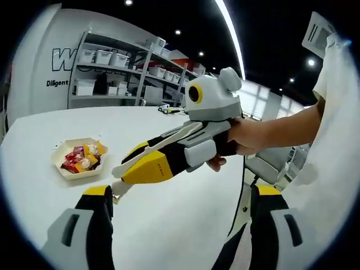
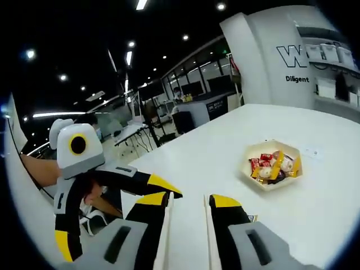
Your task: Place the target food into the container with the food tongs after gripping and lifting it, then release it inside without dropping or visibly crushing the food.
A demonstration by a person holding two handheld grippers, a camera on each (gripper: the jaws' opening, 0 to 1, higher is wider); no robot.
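Observation:
A cream hexagonal tray (image 1: pixel 63 169) holding several wrapped snacks in red and yellow (image 1: pixel 81 158) sits on the white table (image 1: pixel 169 230). My left gripper (image 1: pixel 181 194) stands wide open with nothing between its jaws. The right gripper (image 1: pixel 126 169) reaches in from the right, held by a hand (image 1: pixel 247 138), and is shut on white food tongs (image 1: pixel 174 135) whose tips point toward the tray. In the right gripper view the tongs' arms (image 2: pixel 169 225) run inside my right gripper (image 2: pixel 188 199). The tray (image 2: pixel 264 183) lies ahead to the right. The left gripper's fingers (image 2: pixel 160 185) spread apart on the left.
The table's edge (image 1: pixel 245 180) runs close on the right, with a grey chair (image 1: pixel 270 163) beyond it. Shelves with white bins (image 1: pixel 124 70) stand behind the table. A person's white sleeve (image 1: pixel 337 112) is at the far right.

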